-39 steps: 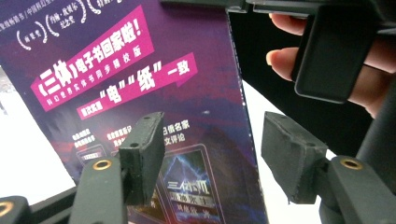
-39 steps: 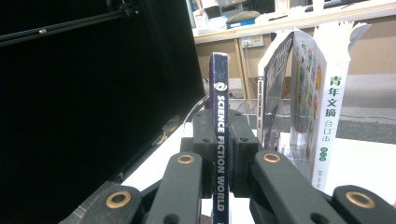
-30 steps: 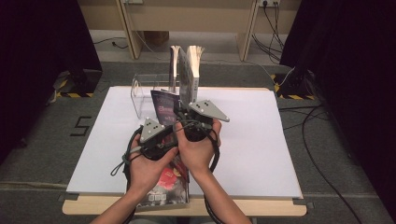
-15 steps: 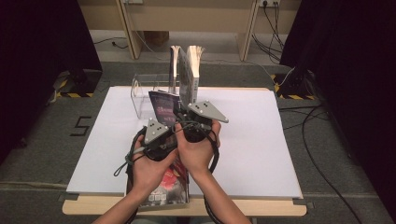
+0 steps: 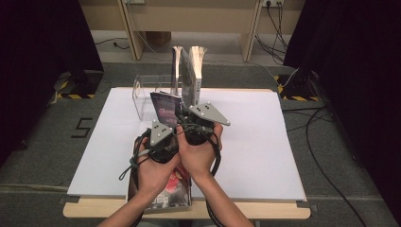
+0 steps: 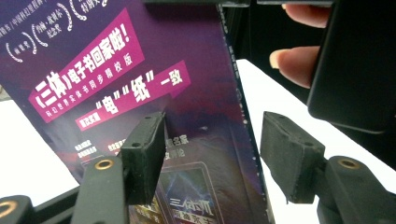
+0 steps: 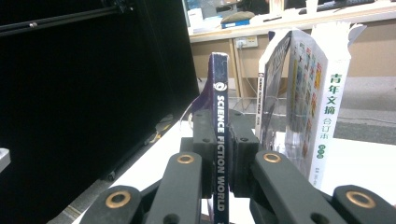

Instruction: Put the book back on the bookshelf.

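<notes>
Right gripper (image 7: 219, 168) is clamping a purple magazine (image 5: 166, 109) upright while the left gripper (image 6: 210, 156) is standing released beside it.

In the right gripper view, both pads are pressing on the magazine's spine, which is reading "SCIENCE FICTION WORLD" and standing on edge. In the left gripper view, the left gripper's jaws have just been opening; the magazine's purple cover is lying between them, with the pads apart from it. From the high view, the magazine is sitting near the middle of the white table (image 5: 265, 142), just near of the clear stand (image 5: 144, 94) where two taller books (image 5: 191, 78) are standing upright. Another magazine (image 5: 177, 189) is lying flat at the table's near edge, under the person's forearms.
</notes>
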Demonstrator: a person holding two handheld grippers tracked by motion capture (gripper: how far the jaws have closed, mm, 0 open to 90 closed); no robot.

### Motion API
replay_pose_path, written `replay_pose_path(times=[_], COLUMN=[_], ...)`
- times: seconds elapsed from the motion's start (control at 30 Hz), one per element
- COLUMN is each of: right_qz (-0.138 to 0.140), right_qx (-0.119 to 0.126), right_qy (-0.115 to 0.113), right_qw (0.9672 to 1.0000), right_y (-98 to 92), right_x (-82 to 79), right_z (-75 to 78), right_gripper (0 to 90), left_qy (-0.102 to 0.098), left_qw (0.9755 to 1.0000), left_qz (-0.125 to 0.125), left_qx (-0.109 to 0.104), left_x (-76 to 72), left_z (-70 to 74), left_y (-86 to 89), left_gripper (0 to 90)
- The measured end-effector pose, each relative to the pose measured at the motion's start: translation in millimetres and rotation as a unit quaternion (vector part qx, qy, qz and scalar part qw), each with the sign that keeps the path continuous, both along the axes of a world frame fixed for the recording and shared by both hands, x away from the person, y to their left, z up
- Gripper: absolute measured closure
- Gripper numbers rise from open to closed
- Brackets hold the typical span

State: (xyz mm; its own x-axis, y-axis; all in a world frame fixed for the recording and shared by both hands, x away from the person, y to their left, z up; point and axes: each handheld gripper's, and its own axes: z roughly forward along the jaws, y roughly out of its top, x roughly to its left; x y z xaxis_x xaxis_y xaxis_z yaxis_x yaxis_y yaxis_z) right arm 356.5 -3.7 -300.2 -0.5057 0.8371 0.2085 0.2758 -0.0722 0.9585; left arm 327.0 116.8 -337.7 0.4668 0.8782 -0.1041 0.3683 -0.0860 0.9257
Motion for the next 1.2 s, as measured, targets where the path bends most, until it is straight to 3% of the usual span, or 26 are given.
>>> replay_pose_path(times=[0.17, 0.7, 1.2], right_qz=[0.001, 0.028, 0.04], right_qx=[-0.001, 0.003, -0.006], right_qy=[0.0, 0.019, 0.02], right_qw=[1.0, 0.9994, 0.999], right_y=[0.9, 4.6, 18.5], right_x=[-1.5, -1.6, -2.9], right_z=[0.2, 1.2, 1.7], right_gripper=[84.6, 84.3, 80.9], left_qy=[0.001, 0.006, -0.013], left_qw=[1.0, 0.9999, 0.9995], left_qz=[0.009, -0.004, 0.029], left_qx=[0.0, -0.008, -0.009], left_x=[2.0, -4.7, -19.4], left_z=[-1.6, -2.9, -6.9], left_y=[0.6, 12.0, 26.2], left_gripper=[42.1, 56.3, 69.2])
